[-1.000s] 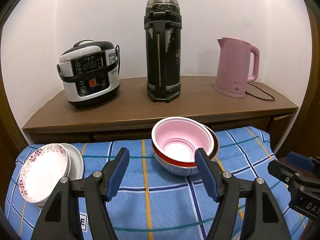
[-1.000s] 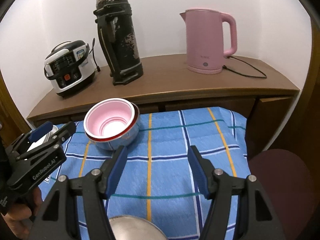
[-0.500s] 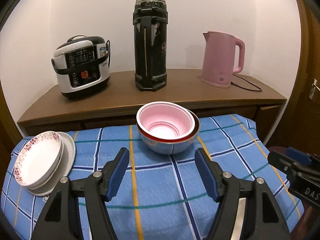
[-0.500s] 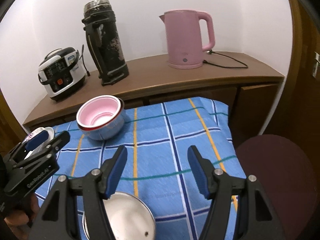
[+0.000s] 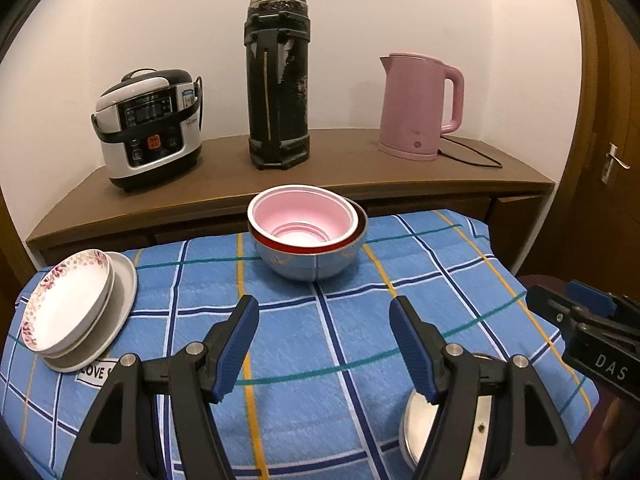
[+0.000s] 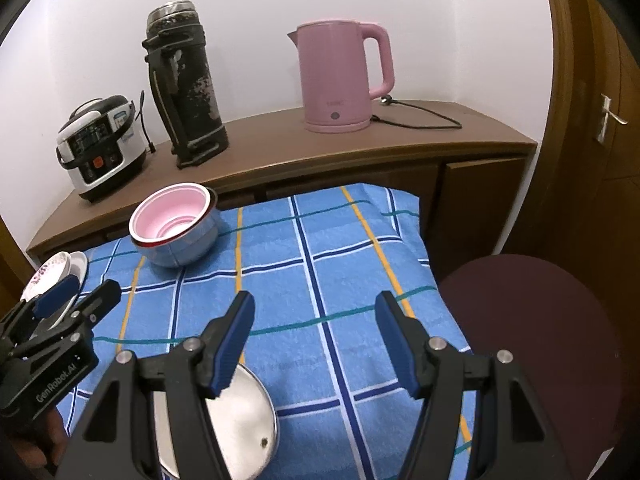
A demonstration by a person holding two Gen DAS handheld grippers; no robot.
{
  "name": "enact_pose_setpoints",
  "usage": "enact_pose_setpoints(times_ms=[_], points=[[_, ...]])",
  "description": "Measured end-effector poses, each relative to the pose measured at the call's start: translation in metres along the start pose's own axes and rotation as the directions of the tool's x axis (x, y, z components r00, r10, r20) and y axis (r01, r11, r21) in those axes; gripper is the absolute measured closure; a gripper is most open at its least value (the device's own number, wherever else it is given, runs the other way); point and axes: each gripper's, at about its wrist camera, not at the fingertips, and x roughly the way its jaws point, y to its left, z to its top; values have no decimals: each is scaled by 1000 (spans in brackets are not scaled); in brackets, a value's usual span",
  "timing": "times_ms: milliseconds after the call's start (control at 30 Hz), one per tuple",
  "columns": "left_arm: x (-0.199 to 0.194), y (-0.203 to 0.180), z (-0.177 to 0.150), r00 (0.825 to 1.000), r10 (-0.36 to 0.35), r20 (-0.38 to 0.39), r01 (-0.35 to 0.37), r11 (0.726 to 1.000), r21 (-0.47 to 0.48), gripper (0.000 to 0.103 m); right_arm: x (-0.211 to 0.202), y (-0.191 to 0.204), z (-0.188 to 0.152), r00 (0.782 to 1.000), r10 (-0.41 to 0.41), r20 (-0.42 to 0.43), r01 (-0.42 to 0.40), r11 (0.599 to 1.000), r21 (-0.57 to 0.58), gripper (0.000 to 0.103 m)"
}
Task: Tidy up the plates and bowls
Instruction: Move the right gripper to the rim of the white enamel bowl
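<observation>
Rice cooker (image 5: 150,128), flask (image 5: 278,96) and kettle (image 5: 418,108) line the far counter (image 5: 320,176). Nested bowls (image 5: 306,236) sit upright, mouths up; plates (image 5: 78,312) stacked left. Left claw (image 5: 324,344) and right claw (image 6: 316,340) both gape, empty.

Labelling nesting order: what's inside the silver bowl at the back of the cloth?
Inside the silver bowl sits a red-rimmed bowl, with a pink bowl nested in that. The pink bowl looks empty. The lower bowls' interiors are covered, so anything beneath is unseen.

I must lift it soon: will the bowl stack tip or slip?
The bowl stack probably rocks if pushed, since its bottom looks round. The pink inner bowl sits off-centre and could shift. The shiny outer wall may be slippery.
</observation>
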Motion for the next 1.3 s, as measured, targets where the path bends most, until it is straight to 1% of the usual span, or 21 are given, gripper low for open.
enact_pose_setpoints(times_ms=[167,300,433,500,533,567,700,767,867,1100,1167,1233,1300], points=[[-3,-2,-6,1000,-13,-10,13,1000,9,33,-7,-6,-8,1000,2,7,-2,1000,12,39],[-4,-3,-12,999,-25,-28,25,1000,16,33,-16,-14,-17,1000,19,11,-19,999,36,39],[-4,-5,-21,998,-39,-51,41,999,25,33,-23,-12,-28,1000,18,17,-18,1000,10,39],[-4,-5,-24,997,-53,-62,55,998,26,33,-25,-10,-34,999,33,13,-33,999,-3,42],[-4,-6,-25,996,-62,-64,63,998,26,33,-26,-9,-38,999,43,10,-43,999,-6,47],[-5,-7,-26,995,-74,-70,76,997,28,33,-25,-8,-41,998,58,3,-58,998,-8,50],[-4,-13,-31,992,-91,-89,94,995,36,33,-19,-6,-53,997,70,-26,-70,998,1,50],[-4,-15,-33,991,-91,-94,96,994,44,33,-16,-7,-58,995,86,-48,-85,996,20,57],[-3,-20,-36,989,-107,-107,113,992,56,33,-12,-7,-64,992,103,-74,-100,994,32,63],[1,-32,-40,988,-98,-124,110,990,92,33,-9,1,-71,987,131,-88,-129,991,29,63],[3,-33,-41,989,-85,-124,98,991,96,33,-8,3,-72,986,140,-95,-138,990,24,68],[5,-34,-42,990,-61,-126,75,991,110,37,-7,4,-73,985,142,-100,-140,990,22,71],[8,-33,-43,989,-54,-138,70,991,111,49,-6,4,-73,984,147,-103,-145,989,27,72]])
